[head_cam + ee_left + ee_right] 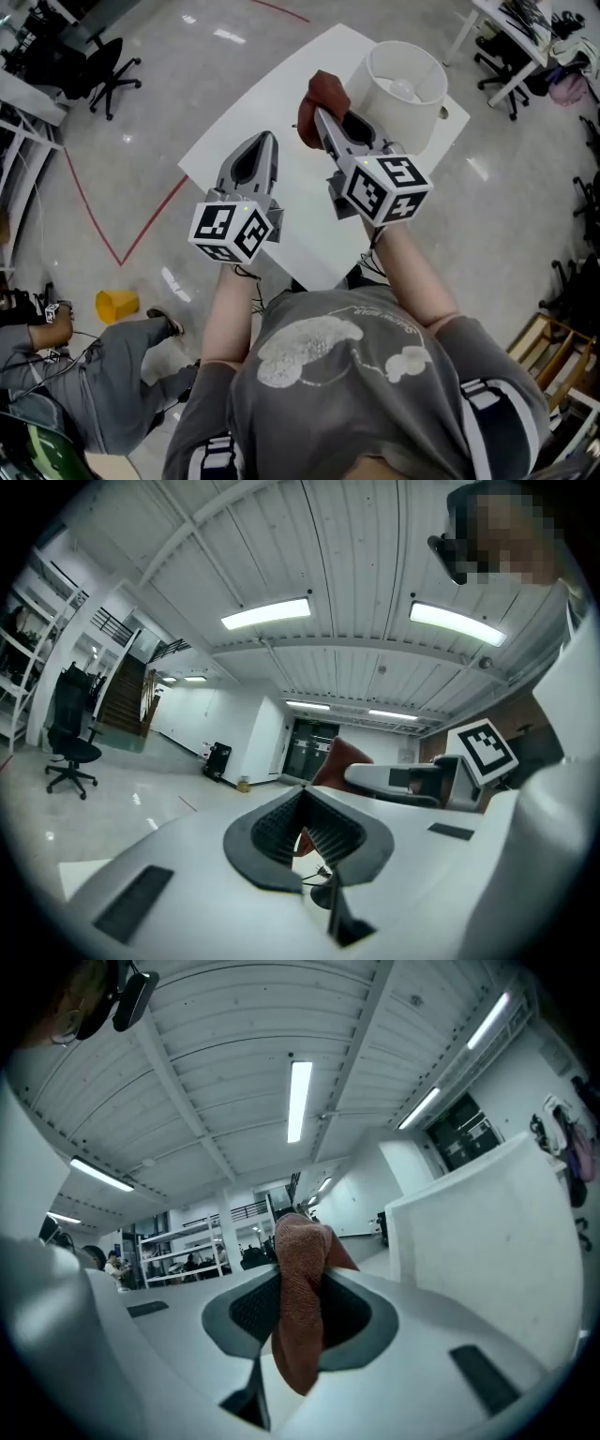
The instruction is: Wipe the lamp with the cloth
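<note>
The right gripper [320,114] is clamped on the reddish-brown cloth [300,1309], which bunches past its tips and hangs down between the jaws. The lamp [397,129] stands just right of those tips, apparently not touching. Its base is hidden under the white shade. The left gripper [266,141] hovers to the left over the table [258,108]; its jaws seem to meet at the tips, with nothing between them.

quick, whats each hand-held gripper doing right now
Left hand-held gripper: closed, empty.
Right hand-held gripper: closed on the cloth.
</note>
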The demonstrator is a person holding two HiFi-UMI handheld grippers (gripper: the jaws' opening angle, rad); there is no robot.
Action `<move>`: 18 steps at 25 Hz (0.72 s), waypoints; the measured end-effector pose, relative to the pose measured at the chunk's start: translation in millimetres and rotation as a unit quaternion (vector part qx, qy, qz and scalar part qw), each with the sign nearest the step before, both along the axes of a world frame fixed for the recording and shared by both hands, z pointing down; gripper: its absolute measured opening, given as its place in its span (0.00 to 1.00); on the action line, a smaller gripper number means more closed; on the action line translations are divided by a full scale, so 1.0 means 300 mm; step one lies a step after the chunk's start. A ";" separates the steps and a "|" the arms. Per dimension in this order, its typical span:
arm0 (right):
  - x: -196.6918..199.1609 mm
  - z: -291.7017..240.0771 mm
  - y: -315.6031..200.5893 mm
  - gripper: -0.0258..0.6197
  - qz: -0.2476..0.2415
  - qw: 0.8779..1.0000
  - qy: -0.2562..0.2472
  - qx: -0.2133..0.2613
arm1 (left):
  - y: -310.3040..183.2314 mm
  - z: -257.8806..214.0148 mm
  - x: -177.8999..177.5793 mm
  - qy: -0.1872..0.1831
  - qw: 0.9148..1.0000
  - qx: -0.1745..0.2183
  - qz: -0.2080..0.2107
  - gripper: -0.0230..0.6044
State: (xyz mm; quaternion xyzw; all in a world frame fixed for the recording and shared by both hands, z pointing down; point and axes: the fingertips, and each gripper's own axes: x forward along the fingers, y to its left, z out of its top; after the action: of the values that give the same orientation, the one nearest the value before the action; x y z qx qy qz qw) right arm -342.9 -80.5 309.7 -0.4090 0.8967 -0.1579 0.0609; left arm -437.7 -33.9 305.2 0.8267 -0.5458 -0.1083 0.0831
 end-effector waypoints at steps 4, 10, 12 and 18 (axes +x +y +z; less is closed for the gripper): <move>0.019 -0.085 -0.075 0.18 0.053 0.998 -0.040 -0.005 | -0.043 -0.017 0.002 0.002 0.999 0.005 0.034 0.05; 0.057 -0.096 -0.157 0.18 0.117 0.985 -0.115 -0.050 | -0.096 0.007 0.004 0.013 0.998 0.000 0.069 0.05; 0.073 -0.103 -0.177 0.18 0.137 0.982 -0.122 -0.050 | -0.114 0.013 0.011 0.015 0.997 -0.002 0.079 0.05; 0.092 -0.073 -0.194 0.18 0.172 0.975 -0.128 -0.060 | -0.151 0.035 0.014 0.015 0.994 -0.008 0.104 0.05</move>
State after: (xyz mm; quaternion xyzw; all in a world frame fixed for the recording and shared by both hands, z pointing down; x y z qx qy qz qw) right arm -315.4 -138.7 287.8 -0.5360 0.7868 -0.2495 0.1771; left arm -433.5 -79.1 315.8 0.8766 -0.4565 -0.1069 0.1090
